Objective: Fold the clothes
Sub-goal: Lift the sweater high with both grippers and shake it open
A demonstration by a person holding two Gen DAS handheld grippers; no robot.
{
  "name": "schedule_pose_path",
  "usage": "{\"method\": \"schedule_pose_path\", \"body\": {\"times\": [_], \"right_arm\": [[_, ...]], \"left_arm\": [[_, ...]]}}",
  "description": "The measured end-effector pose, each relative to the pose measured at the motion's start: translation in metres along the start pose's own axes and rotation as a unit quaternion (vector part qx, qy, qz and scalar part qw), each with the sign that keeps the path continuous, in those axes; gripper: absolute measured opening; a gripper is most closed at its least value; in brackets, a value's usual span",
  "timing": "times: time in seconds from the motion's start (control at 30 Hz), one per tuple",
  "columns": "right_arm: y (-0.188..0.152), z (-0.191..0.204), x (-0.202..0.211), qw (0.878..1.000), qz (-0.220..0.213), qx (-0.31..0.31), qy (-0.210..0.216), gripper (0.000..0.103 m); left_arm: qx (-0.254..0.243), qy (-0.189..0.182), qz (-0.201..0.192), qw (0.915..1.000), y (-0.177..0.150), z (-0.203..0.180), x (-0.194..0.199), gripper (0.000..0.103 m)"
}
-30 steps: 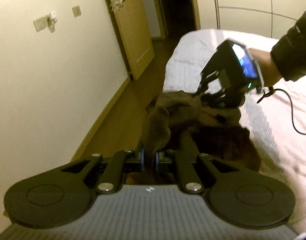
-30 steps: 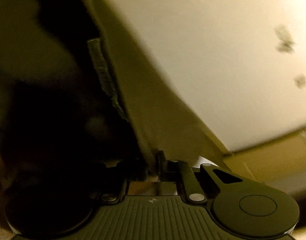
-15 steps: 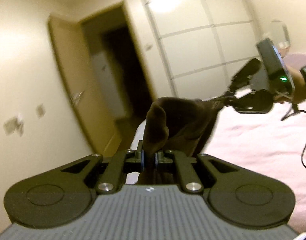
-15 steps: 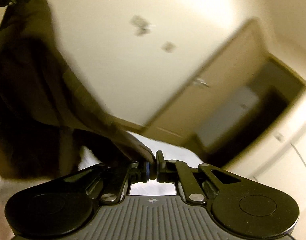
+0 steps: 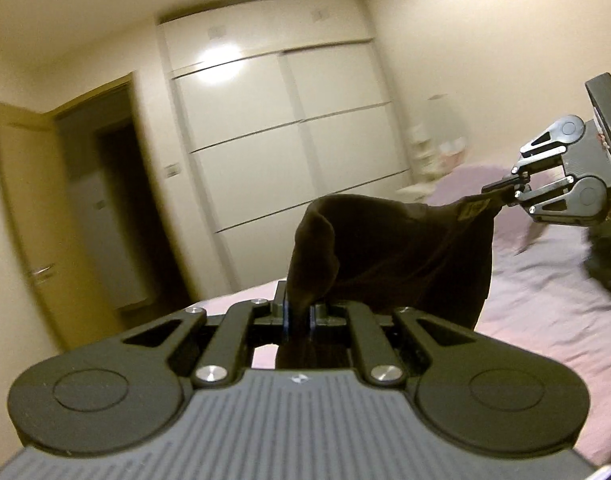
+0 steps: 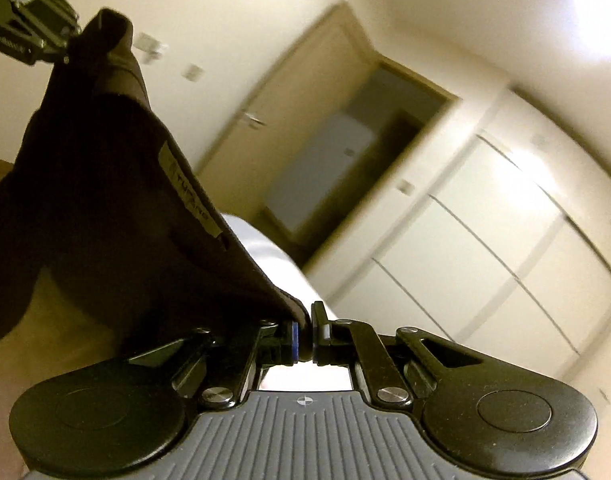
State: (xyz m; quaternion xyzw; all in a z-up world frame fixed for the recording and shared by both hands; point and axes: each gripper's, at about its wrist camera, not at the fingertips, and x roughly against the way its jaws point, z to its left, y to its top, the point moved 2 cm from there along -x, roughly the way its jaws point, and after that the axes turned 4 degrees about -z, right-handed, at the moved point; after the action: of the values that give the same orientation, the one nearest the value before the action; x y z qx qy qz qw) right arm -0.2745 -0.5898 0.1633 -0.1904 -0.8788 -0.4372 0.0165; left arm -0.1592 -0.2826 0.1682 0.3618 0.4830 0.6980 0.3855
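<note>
A dark brown garment [image 5: 401, 256] hangs in the air, stretched between my two grippers above the bed [image 5: 545, 320]. My left gripper [image 5: 299, 316] is shut on one corner of it. My right gripper [image 6: 303, 336] is shut on the other corner, beside a sewn label [image 6: 189, 196]. In the left wrist view the right gripper [image 5: 501, 192] pinches the cloth at the right. In the right wrist view the garment [image 6: 97, 200] fills the left side and the left gripper [image 6: 61, 50] holds its far corner at top left.
A pink-sheeted bed lies below. A white sliding wardrobe [image 5: 289, 136] stands behind it. An open wooden door [image 5: 29, 216] and dark doorway are at the left. Small items stand on a bedside stand [image 5: 429, 152] near the wardrobe.
Both grippers have lifted the garment off the bed and moved apart, so it now hangs stretched between them. The views have swung up from the floor and wall toward the wardrobe.
</note>
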Motion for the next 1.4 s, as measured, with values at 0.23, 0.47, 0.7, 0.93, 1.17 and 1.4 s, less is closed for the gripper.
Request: {"method": "schedule_pose_path", "body": {"times": [0.23,0.47,0.7,0.93,1.17,1.4], "right_arm": [[0.062,0.001,0.108,0.991,0.042,-0.016,-0.129,0.004],[0.149,0.011,0.194,0.965,0.033,0.011,-0.259,0.004],[0.189,-0.027,0.196,0.941,-0.001,0.043,-0.336,0.004],[0.053,-0.090,0.087,0.966,0.052,0.027,-0.253,0.004],[-0.164,-0.159,-0.078,0.986,0.118,-0.045,-0.106,0.004],[-0.339,-0.159,-0.222,0.963,0.242,-0.117,-0.014,0.062]], "left_arm": [[0.013,-0.122,-0.069,0.9901,0.028,-0.027,0.016,0.007],[-0.006,-0.193,-0.169,0.9665,0.076,-0.017,0.048,0.007],[-0.012,-0.210,-0.205,0.9557,0.127,-0.015,0.014,0.007],[-0.005,-0.189,-0.110,0.9758,0.111,-0.036,-0.104,0.008],[0.023,-0.136,0.069,0.9880,0.025,-0.104,-0.331,0.008],[0.051,-0.056,0.285,0.9554,-0.138,-0.124,-0.465,0.021]]}}
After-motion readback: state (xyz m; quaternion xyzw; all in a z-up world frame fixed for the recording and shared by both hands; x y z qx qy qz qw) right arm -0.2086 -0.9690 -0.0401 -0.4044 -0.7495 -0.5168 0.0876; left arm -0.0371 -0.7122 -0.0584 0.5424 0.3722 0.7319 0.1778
